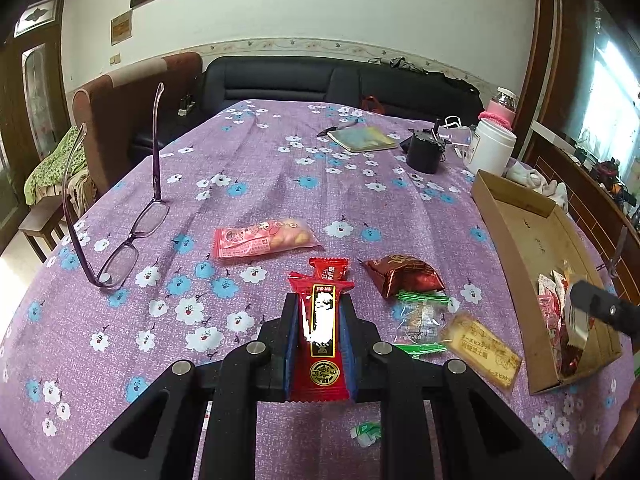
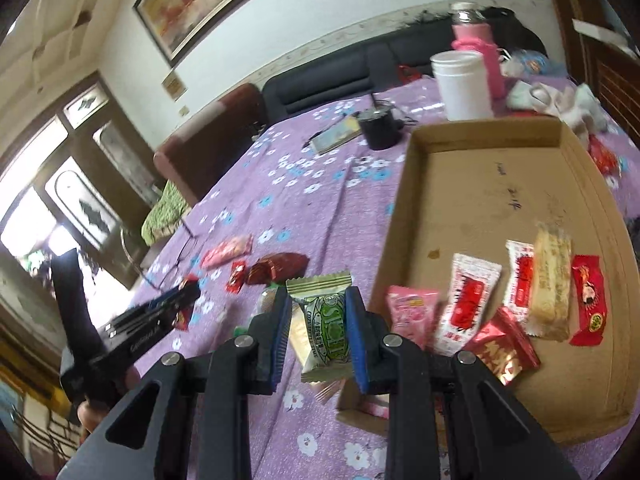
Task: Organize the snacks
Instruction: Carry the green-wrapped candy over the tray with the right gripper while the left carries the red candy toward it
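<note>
Left claw (image 1: 320, 336) clamps a red snack (image 1: 322, 344); right claw (image 2: 318, 336) clamps a green packet (image 2: 326, 324) beside the cardboard box (image 2: 472, 184).

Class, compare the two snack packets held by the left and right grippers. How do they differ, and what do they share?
1. The red packet in the left gripper is glossy red with a gold seal; the green packet in the right gripper is pale with green print.
2. The red packet is narrower; the green packet looks broader.
3. The red packet is over the tablecloth; the green packet is near the cardboard tray.

Shared: both are sealed, crimp-edged and clamped between shut jaws.
</note>
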Action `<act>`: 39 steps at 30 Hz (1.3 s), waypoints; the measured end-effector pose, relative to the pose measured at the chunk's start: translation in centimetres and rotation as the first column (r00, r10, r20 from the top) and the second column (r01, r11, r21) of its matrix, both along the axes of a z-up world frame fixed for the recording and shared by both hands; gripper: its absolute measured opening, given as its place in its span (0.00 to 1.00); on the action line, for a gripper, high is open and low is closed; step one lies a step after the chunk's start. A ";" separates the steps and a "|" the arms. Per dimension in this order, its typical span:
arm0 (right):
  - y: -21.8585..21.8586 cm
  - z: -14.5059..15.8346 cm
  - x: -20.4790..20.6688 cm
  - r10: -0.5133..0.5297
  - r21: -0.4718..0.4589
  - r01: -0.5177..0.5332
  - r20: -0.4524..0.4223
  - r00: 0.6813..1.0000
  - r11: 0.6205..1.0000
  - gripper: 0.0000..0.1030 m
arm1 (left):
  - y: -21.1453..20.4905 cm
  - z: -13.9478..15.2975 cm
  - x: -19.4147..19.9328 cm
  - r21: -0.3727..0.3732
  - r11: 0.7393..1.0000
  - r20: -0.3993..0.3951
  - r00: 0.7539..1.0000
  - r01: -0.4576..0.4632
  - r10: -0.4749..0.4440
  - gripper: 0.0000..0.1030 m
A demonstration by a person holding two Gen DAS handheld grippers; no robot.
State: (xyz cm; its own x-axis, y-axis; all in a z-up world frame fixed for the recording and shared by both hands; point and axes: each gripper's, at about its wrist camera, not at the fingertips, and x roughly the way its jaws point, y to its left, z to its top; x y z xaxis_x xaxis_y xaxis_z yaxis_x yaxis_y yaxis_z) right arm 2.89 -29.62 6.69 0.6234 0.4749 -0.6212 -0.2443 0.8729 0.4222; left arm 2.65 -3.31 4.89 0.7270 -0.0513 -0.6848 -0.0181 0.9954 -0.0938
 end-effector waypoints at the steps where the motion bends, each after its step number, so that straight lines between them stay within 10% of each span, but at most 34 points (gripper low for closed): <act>1: -0.2 0.0 0.1 -0.006 0.006 0.006 -0.002 1.000 1.000 0.25 | 0.0 0.0 0.0 0.001 1.000 0.001 1.000 0.000 0.000 0.18; 39: -5.3 0.4 0.8 -0.156 0.073 0.156 -0.009 0.988 0.985 0.25 | -9.1 3.1 -3.4 0.220 0.970 0.140 0.981 0.099 -0.132 0.18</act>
State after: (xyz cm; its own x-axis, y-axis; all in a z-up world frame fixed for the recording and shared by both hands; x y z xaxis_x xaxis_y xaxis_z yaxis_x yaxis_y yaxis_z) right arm 3.72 -34.91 7.10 0.6915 0.4159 -0.5907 -0.1058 0.8671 0.4867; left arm -0.75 -12.41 8.01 0.8214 -0.0074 -0.5703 0.0966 0.9873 0.1264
